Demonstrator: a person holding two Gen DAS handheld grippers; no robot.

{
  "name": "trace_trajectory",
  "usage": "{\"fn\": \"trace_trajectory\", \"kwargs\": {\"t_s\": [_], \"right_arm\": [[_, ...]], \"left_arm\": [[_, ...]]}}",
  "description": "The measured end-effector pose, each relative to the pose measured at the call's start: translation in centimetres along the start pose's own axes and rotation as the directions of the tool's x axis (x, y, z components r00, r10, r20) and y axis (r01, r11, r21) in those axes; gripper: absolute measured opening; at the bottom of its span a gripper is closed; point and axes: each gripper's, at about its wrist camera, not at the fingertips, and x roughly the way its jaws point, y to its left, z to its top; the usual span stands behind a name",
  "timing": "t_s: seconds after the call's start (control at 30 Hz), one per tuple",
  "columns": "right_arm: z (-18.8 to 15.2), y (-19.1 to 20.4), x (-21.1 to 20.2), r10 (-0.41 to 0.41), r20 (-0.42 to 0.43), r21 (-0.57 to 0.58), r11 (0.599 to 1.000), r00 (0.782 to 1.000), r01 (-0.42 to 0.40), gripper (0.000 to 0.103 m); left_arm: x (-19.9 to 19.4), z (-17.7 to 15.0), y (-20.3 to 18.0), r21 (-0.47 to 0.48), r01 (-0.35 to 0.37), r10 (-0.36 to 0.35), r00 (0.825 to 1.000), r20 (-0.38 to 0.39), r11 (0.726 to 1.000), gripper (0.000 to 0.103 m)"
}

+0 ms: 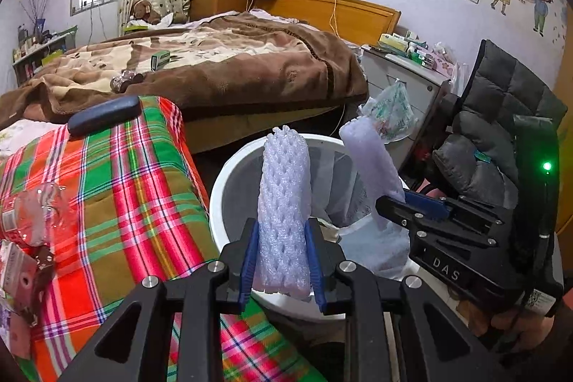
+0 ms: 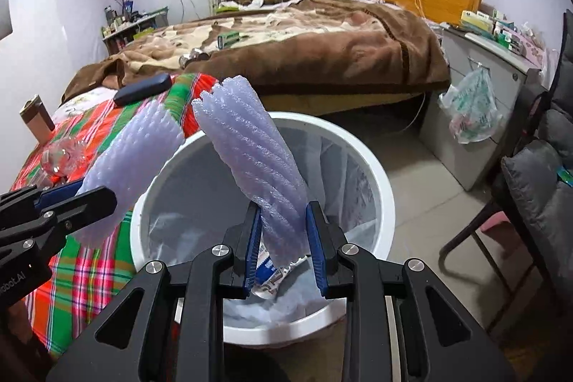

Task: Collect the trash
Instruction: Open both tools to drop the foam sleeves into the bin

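Over the white trash bin (image 2: 361,145), both claws hold white foam net sleeves. From the right wrist view, the right claw (image 2: 284,246) sits at 6 o'clock, its blue pads (image 2: 252,246) closed narrowly on the lower end of a foam sleeve (image 2: 250,153), which leans up toward 11 o'clock above the bin's opening. The left claw (image 2: 71,199) enters at 9 o'clock, gripping a second foam sleeve (image 2: 132,167) that lies over the bin's left rim and the plaid cloth.

From the left wrist view, the left claw (image 1: 283,260) pinches its foam sleeve (image 1: 283,203) upright between blue pads (image 1: 249,260), just above the bin's (image 1: 229,188) near rim. The right claw (image 1: 397,206) reaches in from 3 o'clock with its sleeve (image 1: 369,163) over the bin's mouth.

Inside the bin, a clear liner (image 2: 200,188) holds a blue and white wrapper (image 2: 272,271). A crushed clear bottle (image 1: 39,213) lies on the plaid cloth (image 1: 118,188) at 9 o'clock, with a dark case (image 1: 104,115) farther back. A brown blanket (image 2: 322,42) covers the bed beyond.
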Motion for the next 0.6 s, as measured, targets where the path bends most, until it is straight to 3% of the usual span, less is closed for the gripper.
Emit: {"fn": "trace_trajectory", "kwargs": {"t_s": [0.17,0.27,0.6], "right_arm": [[-0.1,0.0,0.0,-0.040,-0.010,-0.011,0.999,0.999,0.040,0.034],[-0.1,-0.1,0.0,-0.047,-0.013,-0.007,0.999,0.999,0.047,0.053],[-0.1,0.8,-1.4,-0.022,0.027,-0.005,1.000,0.999,0.022,0.054]], "left_arm": [[0.3,-0.4,0.5,-0.013,0.007,-0.007,1.000,-0.012,1.000,0.042],[0.0,-0.5,0.8,-0.026,0.008,-0.008,1.000,-0.006,1.000,0.046],[-3.0,-1.1,2.2,-0.045,-0.036,0.037,0.999,0.040,0.998,0.047]]}}
